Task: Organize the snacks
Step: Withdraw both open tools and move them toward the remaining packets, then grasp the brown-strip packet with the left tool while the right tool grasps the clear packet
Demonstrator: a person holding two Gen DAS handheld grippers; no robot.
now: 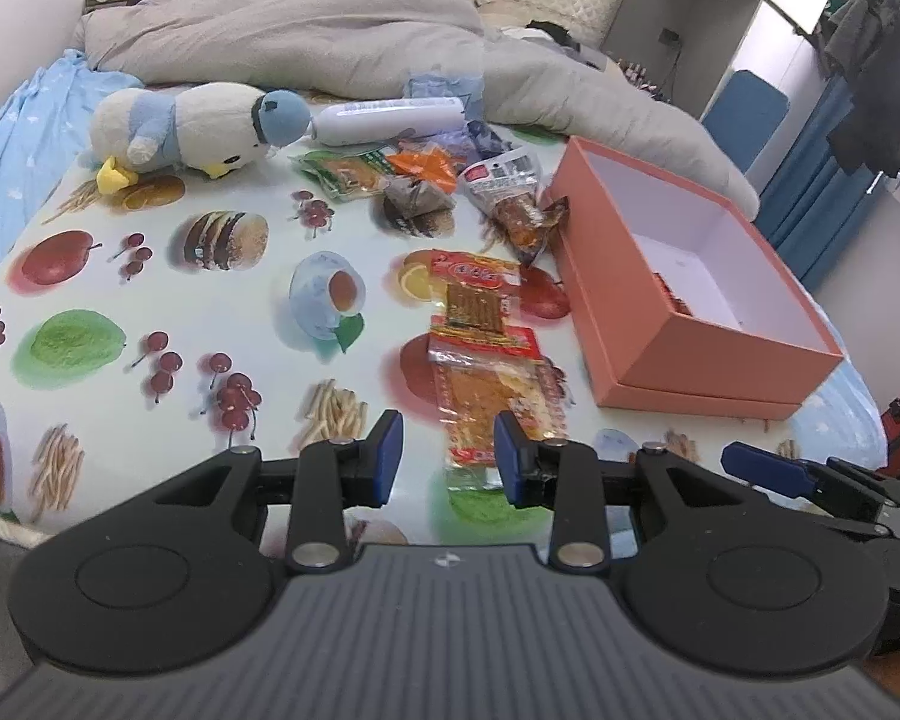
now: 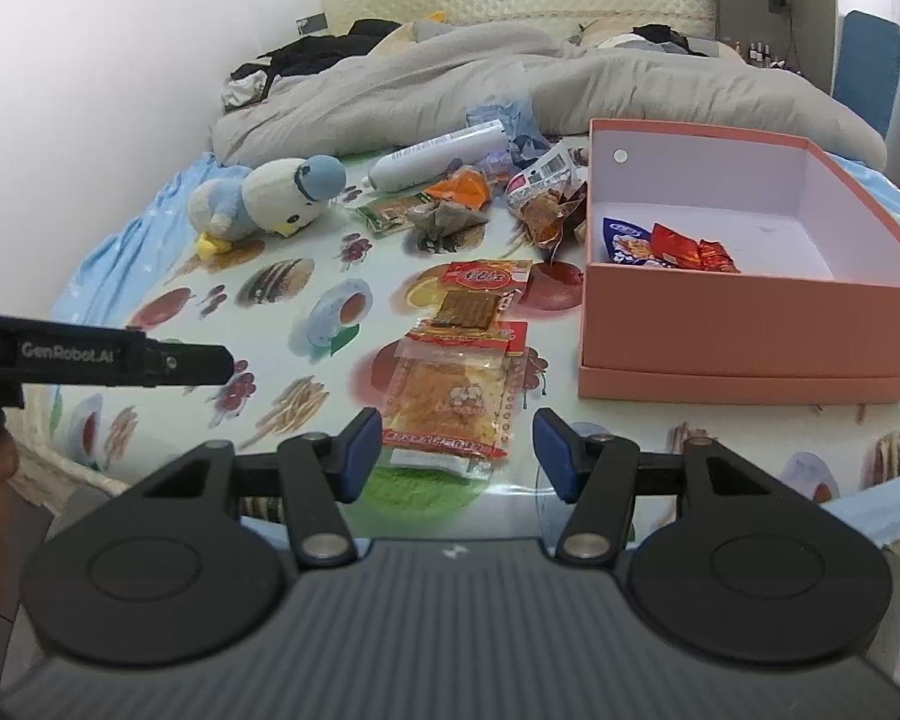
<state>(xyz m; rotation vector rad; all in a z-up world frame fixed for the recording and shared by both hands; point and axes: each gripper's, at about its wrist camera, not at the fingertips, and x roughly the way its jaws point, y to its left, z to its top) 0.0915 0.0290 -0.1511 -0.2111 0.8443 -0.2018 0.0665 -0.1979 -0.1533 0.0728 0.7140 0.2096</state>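
Observation:
An open pink box (image 2: 750, 324) stands at the right on the fruit-print cloth (image 2: 306, 312) and holds a blue packet (image 2: 627, 243) and red packets (image 2: 690, 252). It also shows in the left wrist view (image 1: 690, 300). A large clear orange snack packet (image 2: 450, 396) lies just ahead of my right gripper (image 2: 457, 453), which is open and empty. A smaller red packet (image 2: 480, 294) lies behind it. My left gripper (image 1: 448, 459) is open and empty, with the near end of the large packet (image 1: 492, 396) by its right finger. More snacks (image 2: 546, 204) lie further back.
A plush penguin (image 2: 264, 198) and a white bottle (image 2: 438, 156) lie at the back of the cloth, before a grey duvet (image 2: 450, 84). The left gripper's body (image 2: 90, 354) reaches in from the left in the right wrist view. The bed edge runs just under both grippers.

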